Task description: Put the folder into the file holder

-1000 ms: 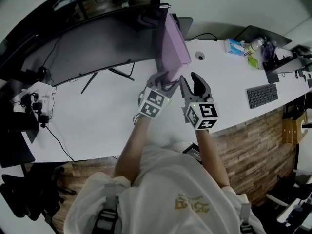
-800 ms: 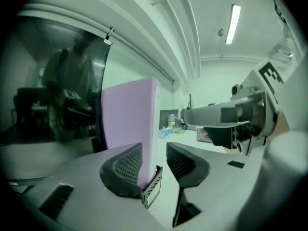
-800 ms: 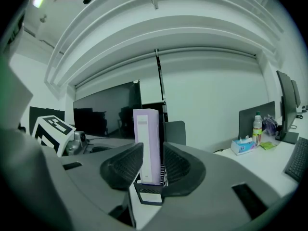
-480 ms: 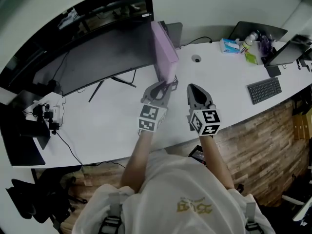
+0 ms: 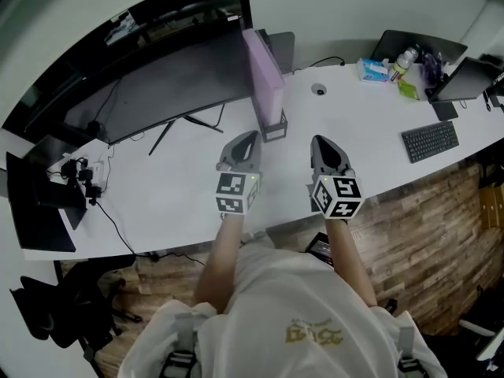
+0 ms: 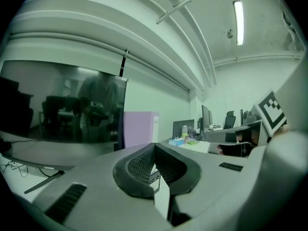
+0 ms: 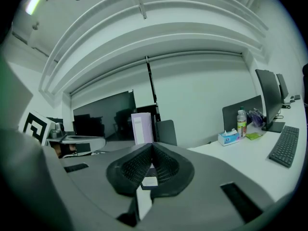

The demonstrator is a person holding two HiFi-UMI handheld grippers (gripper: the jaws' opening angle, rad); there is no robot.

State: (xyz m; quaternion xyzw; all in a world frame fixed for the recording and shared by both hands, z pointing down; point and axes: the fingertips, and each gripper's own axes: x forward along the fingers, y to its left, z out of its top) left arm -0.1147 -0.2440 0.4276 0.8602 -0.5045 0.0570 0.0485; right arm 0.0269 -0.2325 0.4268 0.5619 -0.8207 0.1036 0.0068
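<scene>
The purple folder [image 5: 261, 73] stands upright in the dark file holder [image 5: 274, 126] on the white desk [image 5: 173, 187]. In the gripper views the purple folder [image 6: 139, 129] [image 7: 141, 127] rises beyond the jaws. My left gripper [image 5: 244, 142] hovers just in front of the holder, a little to its left, shut with nothing between its pads. My right gripper [image 5: 324, 146] is to the holder's right and nearer me, also shut and empty. Both are apart from the folder.
A large dark curved monitor [image 5: 165, 77] stands behind and left of the holder. At the desk's right end are a keyboard [image 5: 429, 141], a tissue box [image 5: 370, 70], a bottle [image 5: 402, 60] and laptops. Cables and a power strip [image 5: 83, 179] lie at left.
Both grippers have drawn back from the folder toward me and their jaws have gone from open to shut. The folder now stands alone in the holder.
</scene>
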